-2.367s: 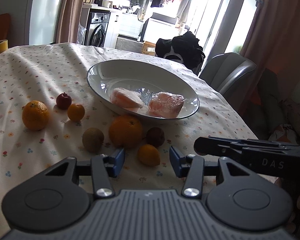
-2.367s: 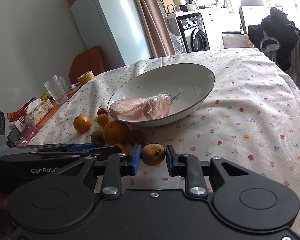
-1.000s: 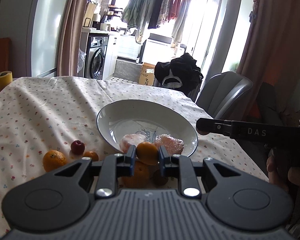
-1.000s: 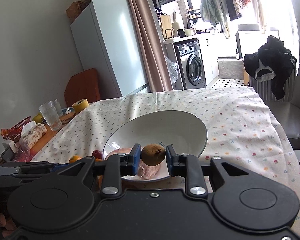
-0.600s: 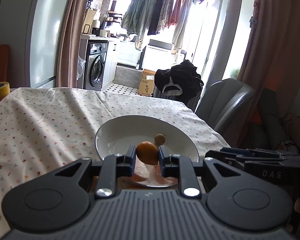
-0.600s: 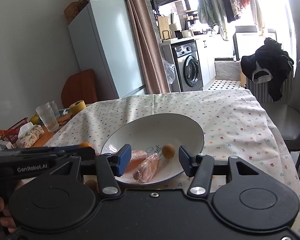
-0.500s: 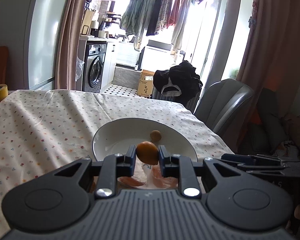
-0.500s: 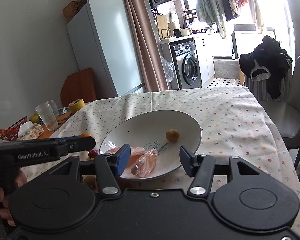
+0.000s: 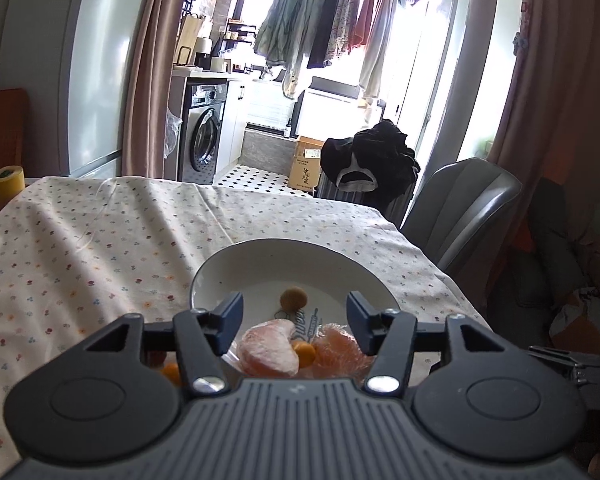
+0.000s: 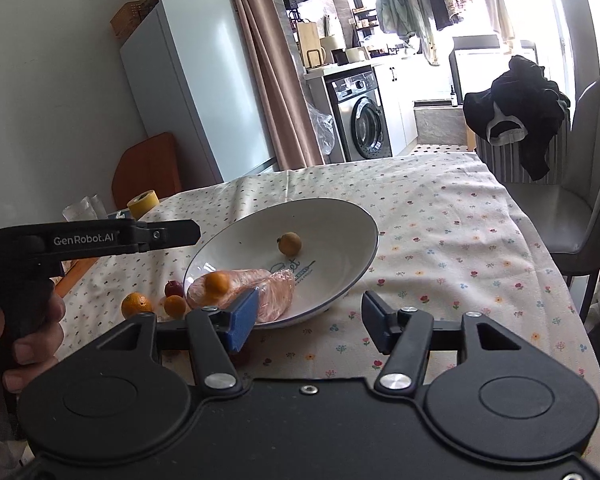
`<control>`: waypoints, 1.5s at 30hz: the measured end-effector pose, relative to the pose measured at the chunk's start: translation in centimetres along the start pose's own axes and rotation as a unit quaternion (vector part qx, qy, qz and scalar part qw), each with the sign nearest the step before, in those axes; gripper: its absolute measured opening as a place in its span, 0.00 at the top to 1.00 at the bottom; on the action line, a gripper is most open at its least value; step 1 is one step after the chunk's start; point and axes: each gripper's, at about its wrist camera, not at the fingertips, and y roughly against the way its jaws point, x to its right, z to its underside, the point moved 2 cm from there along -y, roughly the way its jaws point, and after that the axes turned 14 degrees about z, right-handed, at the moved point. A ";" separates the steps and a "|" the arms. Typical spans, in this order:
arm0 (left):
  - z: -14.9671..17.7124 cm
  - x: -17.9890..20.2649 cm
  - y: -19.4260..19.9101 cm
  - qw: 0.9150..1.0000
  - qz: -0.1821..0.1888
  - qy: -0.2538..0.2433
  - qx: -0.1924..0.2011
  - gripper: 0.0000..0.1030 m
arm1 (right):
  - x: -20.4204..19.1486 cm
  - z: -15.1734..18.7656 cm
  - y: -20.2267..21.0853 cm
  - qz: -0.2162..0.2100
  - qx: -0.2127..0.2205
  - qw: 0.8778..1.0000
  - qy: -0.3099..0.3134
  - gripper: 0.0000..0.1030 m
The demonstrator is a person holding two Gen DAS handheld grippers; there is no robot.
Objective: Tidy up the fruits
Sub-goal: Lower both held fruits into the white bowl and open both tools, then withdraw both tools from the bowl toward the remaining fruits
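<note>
While both claws gape, small orange (image 10: 217, 283) above white bowl (image 10: 352, 224).

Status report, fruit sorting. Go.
Left gripper open, right gripper open, both empty. Kiwi and small orange in bowl. Three fruits on tablecloth beside bowl.

Home dining-kitchen area: washing machine (image 9: 204, 148), fridge (image 10: 196, 84), hanging laundry (image 9: 312, 20), clothed table (image 9: 100, 240).
</note>
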 end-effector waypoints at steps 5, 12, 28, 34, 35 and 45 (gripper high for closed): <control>0.3 -0.7 1.4 1.000 -0.007 0.006 0.002 0.34 | -0.3 0.5 0.0 -0.004 -0.005 1.000 0.001 0.44; 0.8 -1.3 3.5 1.000 -0.019 0.000 0.011 0.25 | -1.1 0.9 -0.1 -0.009 -0.009 1.000 0.003 0.43; 2.3 -3.0 6.6 0.999 -0.032 0.020 0.015 0.21 | -3.3 1.2 0.6 -0.020 -0.006 1.000 0.017 0.23; 3.5 -3.9 6.9 0.998 -0.039 0.040 0.015 0.21 | -4.5 1.4 0.7 -0.027 -0.003 0.999 0.030 0.14; 3.7 -3.9 7.0 0.998 -0.042 0.042 0.015 0.21 | -4.7 1.5 0.7 -0.028 -0.005 0.999 0.031 0.14; 5.5 -4.2 6.8 0.998 -0.040 0.051 0.012 0.24 | -5.9 2.3 0.3 -0.047 -0.013 0.998 0.041 0.14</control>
